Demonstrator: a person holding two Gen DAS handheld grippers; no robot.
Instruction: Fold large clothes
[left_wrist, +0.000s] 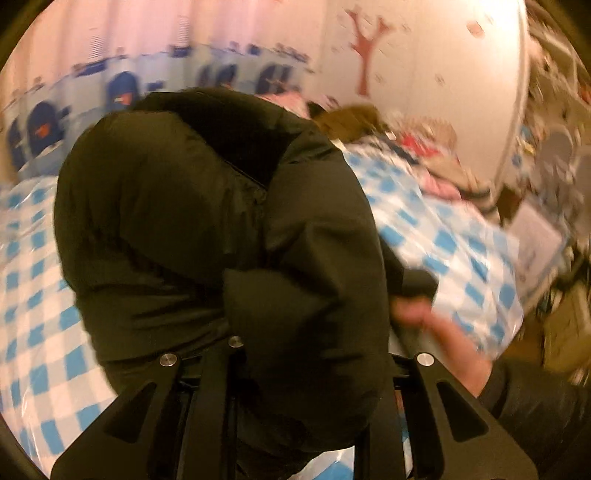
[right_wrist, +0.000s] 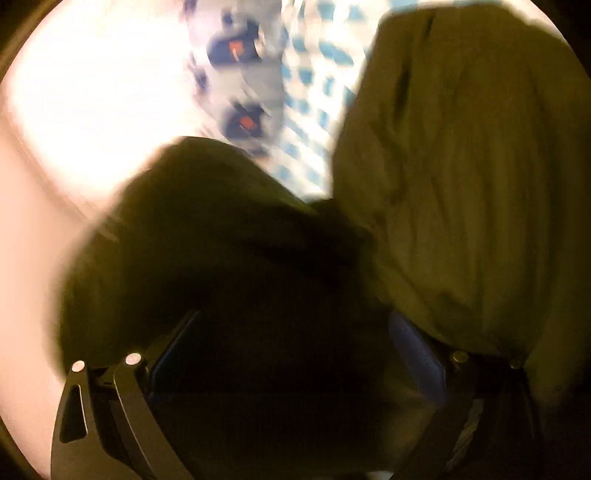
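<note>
Jacket (left_wrist: 207, 221), dark and puffy, hangs bunched above the blue-checked bed cover (left_wrist: 33, 295), pinched in the left gripper (left_wrist: 295, 369) and gathered deep into the right gripper (right_wrist: 291, 369), so both should lower together, spreading it flat before creasing.

One black jacket (left_wrist: 207, 221), one hand (left_wrist: 443, 332)

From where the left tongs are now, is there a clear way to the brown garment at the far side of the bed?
Probably not. The left tongs are buried in the black puffer jacket, whose bulk hangs directly between them and the brown garment beyond on the blue-checked bed cover.
</note>
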